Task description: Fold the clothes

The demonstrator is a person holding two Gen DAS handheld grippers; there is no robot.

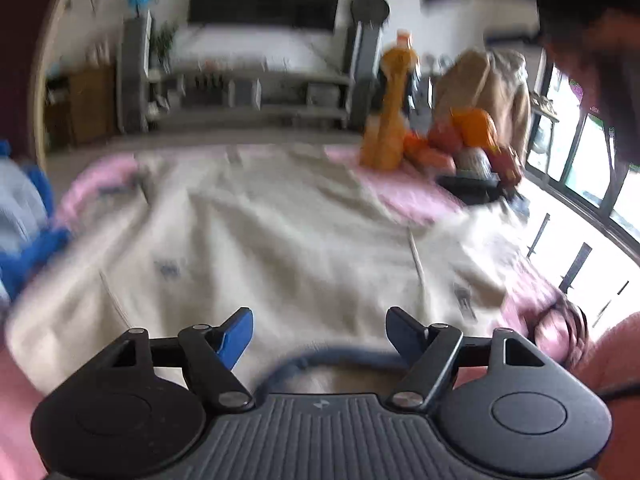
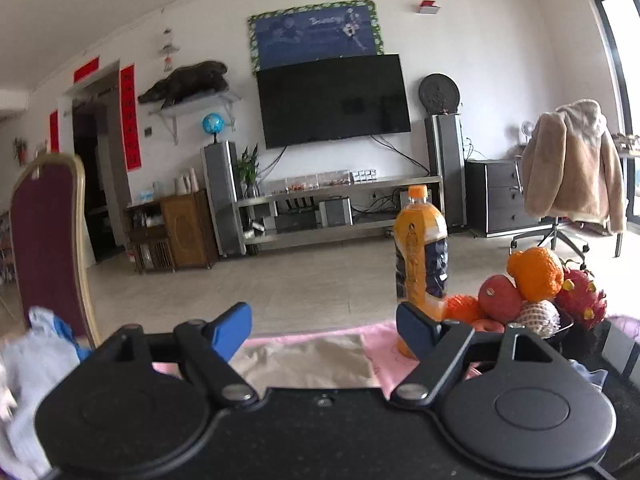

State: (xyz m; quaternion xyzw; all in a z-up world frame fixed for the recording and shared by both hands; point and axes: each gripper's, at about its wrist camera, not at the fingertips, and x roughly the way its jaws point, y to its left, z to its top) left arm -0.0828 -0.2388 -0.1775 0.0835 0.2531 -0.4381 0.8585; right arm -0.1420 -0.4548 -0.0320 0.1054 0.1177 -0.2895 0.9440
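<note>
Sweater [image 1: 280,232] flat on worktop [image 1: 404,188], both grippers' fingers [image 1: 236,334] released, empty; step: between folds; next: grasp a hem edge.

Cream garment [image 1: 280,232], pink cloth [image 1: 404,192], seemingly blue collar [image 1: 320,360].

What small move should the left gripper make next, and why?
Probably lower the left gripper onto the near collar of the cream sweatshirt and pinch it: the jaws stand open and empty just above it, and the garment lies spread flat on the pink cloth, unfolded.
</note>
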